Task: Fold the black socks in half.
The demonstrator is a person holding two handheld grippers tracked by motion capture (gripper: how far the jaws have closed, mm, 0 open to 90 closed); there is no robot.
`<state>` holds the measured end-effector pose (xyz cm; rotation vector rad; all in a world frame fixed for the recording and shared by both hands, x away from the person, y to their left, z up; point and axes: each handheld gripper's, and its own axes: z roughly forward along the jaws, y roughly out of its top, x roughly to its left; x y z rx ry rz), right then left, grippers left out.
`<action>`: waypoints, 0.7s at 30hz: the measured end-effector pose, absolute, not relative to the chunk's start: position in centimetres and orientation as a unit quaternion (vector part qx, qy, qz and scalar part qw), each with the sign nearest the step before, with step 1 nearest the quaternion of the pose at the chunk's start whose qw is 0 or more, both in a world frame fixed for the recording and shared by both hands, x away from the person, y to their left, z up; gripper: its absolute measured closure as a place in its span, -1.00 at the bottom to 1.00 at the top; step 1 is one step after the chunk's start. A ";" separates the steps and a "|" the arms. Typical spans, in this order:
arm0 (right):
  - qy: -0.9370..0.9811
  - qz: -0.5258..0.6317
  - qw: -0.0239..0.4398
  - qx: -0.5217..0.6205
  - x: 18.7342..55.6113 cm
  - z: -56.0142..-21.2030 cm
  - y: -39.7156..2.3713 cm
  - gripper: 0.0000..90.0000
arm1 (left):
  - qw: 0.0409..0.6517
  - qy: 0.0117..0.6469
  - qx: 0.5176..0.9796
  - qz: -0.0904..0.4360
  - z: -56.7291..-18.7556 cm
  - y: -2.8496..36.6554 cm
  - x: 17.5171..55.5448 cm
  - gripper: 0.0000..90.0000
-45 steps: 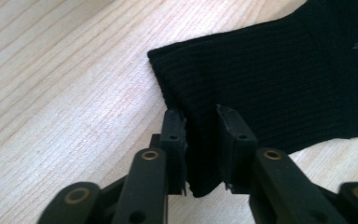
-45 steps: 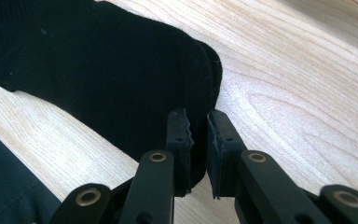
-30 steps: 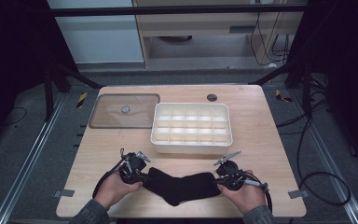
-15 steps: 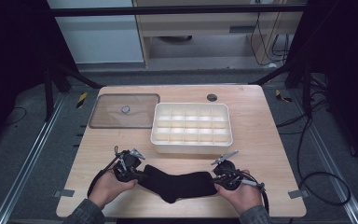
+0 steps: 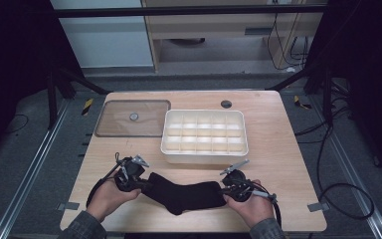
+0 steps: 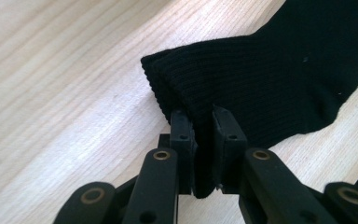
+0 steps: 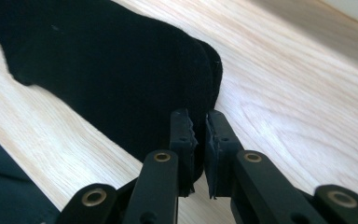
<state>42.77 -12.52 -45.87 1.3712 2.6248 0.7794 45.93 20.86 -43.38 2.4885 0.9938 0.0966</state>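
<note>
A black sock [image 5: 186,195] lies stretched across the near edge of the wooden table [image 5: 278,124], between the person's two hands and just in front of the white compartment tray [image 5: 204,137]. The left hand-held gripper [image 5: 140,184] is clamped on the ribbed cuff end [image 6: 177,79]; in the left gripper view its jaws pinch the knit with fabric bulging between them. The right hand-held gripper [image 5: 225,190] is closed on the opposite end, the toe by the look of it, its jaws biting just the edge of the cloth in the right gripper view. A clear lid [image 5: 132,118] sits on the far left, well apart. To handle this well, I'd judge both grips should stay firm and level, tension even, so the thin bite on the right doesn't slip, and the sock is kept flat for whatever fold or lift follows
</note>
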 end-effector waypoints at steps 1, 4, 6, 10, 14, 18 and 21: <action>0.855 0.259 0.037 0.447 42.8 -45.9 -12.4 0.85 | 0.229 0.360 0.904 0.035 -43.2 21.0 46.0 0.77; 0.855 0.260 0.038 0.446 43.0 -45.9 -12.0 0.85 | 0.230 0.360 0.903 0.037 -42.8 21.5 46.1 0.77; 0.858 0.261 0.036 0.442 43.0 -45.8 -11.3 0.85 | 0.231 0.362 0.902 0.039 -42.5 21.8 46.1 0.77; 0.861 0.260 0.036 0.435 43.0 -45.7 -10.4 0.85 | 0.235 0.363 0.901 0.040 -41.9 22.3 46.1 0.77; 0.860 0.265 0.035 0.434 42.9 -46.0 -9.6 0.85 | 0.242 0.357 0.901 0.039 -41.2 22.3 45.9 0.77; 0.859 0.268 0.032 0.435 43.0 -46.3 -9.4 0.85 | 0.246 0.348 0.904 0.038 -40.5 21.9 45.9 0.77; 0.857 0.273 0.029 0.436 43.1 -46.2 -9.4 0.85 | 0.248 0.341 0.906 0.040 -39.9 21.3 46.0 0.77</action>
